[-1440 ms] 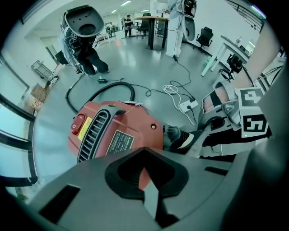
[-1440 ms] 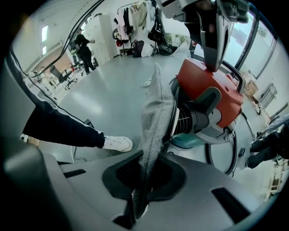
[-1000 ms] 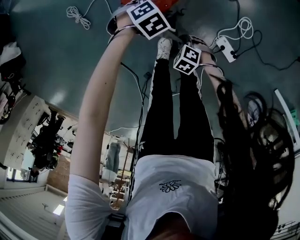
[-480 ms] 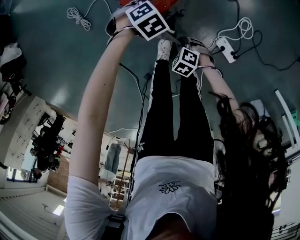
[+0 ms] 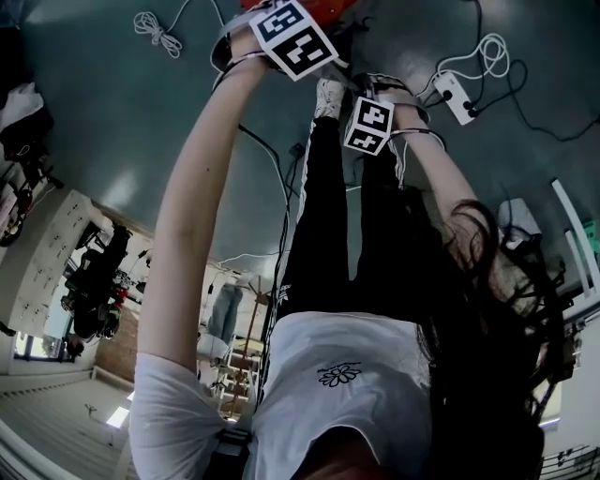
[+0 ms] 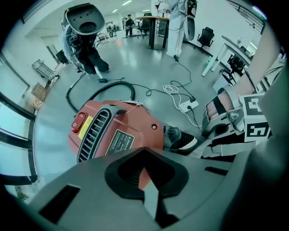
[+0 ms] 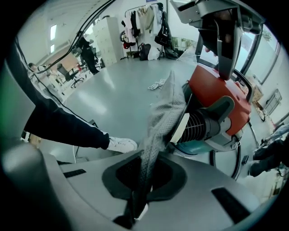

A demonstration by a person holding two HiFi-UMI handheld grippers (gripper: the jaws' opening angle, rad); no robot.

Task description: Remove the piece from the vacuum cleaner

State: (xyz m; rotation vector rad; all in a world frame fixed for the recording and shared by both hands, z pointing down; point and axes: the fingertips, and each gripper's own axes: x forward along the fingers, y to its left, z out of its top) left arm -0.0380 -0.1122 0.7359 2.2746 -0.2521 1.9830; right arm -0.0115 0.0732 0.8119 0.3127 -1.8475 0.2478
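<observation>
Moved: right gripper [image 7: 135, 212] has rolled slightly in the head view; long hair [image 5: 487, 309] has shifted.
Right grip: jaws pinched tight on the grey mesh piece [image 7: 160, 117], which stretches up to the vacuum cleaner [image 7: 216, 97] mouth.
Left grip: left gripper [image 6: 151, 202] jaws nearly together on the red body (contact hard to read).
Hidden: vacuum cleaner cut off at the head view's top edge.
Surface: grey-green floor [image 5: 141, 122], cables [image 5: 155, 28], power strip [image 5: 455, 98].
Room: open hall with desks [image 6: 156, 20] and chairs [image 6: 205, 36].

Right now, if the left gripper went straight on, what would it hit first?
The red vacuum. The left gripper points down at its body, which shows just past the shut jaws. It may already touch it; depth is hard to judge.
</observation>
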